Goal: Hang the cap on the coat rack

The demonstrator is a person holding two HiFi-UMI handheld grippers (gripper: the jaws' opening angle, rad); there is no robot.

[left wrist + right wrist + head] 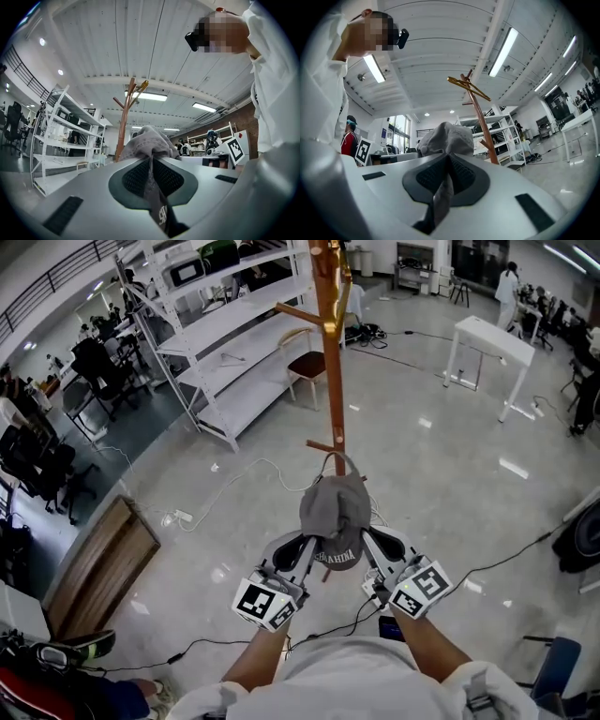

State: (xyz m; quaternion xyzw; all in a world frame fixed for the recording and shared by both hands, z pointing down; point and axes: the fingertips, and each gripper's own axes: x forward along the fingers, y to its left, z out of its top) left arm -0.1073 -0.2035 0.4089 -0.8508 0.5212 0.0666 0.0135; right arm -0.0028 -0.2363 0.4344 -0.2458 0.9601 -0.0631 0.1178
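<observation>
A grey cap (335, 512) hangs between my two grippers, just in front of the brown wooden coat rack (329, 343). My left gripper (302, 554) is shut on the cap's left edge, and the fabric (152, 185) runs down between its dark pads. On the other side my right gripper (368, 549) is shut on the cap's right edge, with the cloth (443, 194) pinched in its jaws. The cap's crown (445, 138) bulges above both grippers. The coat rack pole (124, 124) with its angled pegs (466, 84) rises beyond the cap.
White metal shelving (225, 334) stands back left of the rack, with a chair (305, 367) beside it. A white table (489, 343) is at back right. Cables (234, 474) trail over the glossy floor. A wooden board (98, 563) lies at left. People sit at desks along the left wall.
</observation>
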